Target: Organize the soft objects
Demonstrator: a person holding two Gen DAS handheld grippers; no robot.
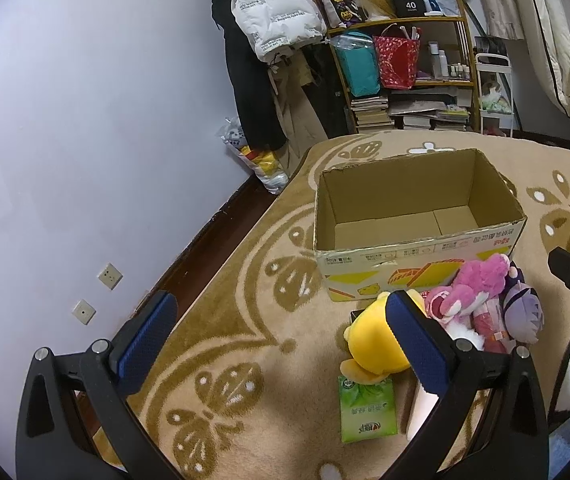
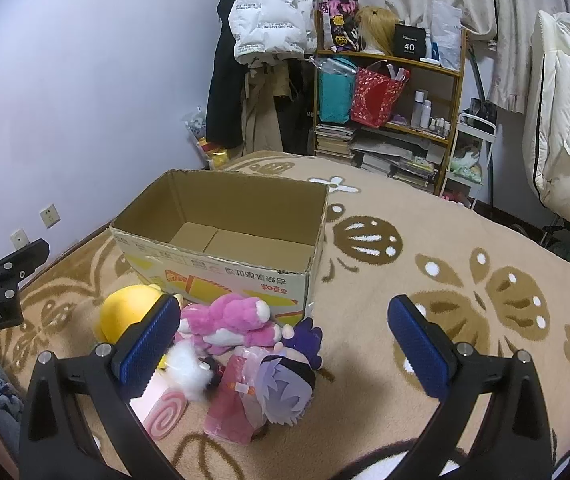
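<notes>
So the whole scene sits on a big tan carpet (image 2: pixel 425 240) with brown butterfly and flower patterns, and the biggest thing on it is an open cardboard box (image 2: pixel 221 240) with yellow and red print on its front, nothing inside that I can see. Right in front of the box there's a pile of soft stuff: a yellow plush (image 1: pixel 373 340) at the left end, a pink plush (image 2: pixel 233 320) lying against the box's front wall, and a purple-haired plush doll (image 2: pixel 285 388) slumped on a pink packet (image 2: pixel 233 404) nearer the cameras. A fluffy white bit (image 2: pixel 185 368) and a pink swirl-patterned roll (image 2: pixel 163 412) sit just beside those. In the left wrist view a green tissue pack (image 1: pixel 367 408) lies flat on the carpet, touching the yellow plush's underside. Left gripper (image 1: pixel 281 344) has its blue-padded fingers spread wide with nothing between them, hanging over the carpet left of the pile. Right gripper (image 2: pixel 285 344) is also wide open and holding nothing, with the doll and pink plush showing in the gap between its fingers.
</notes>
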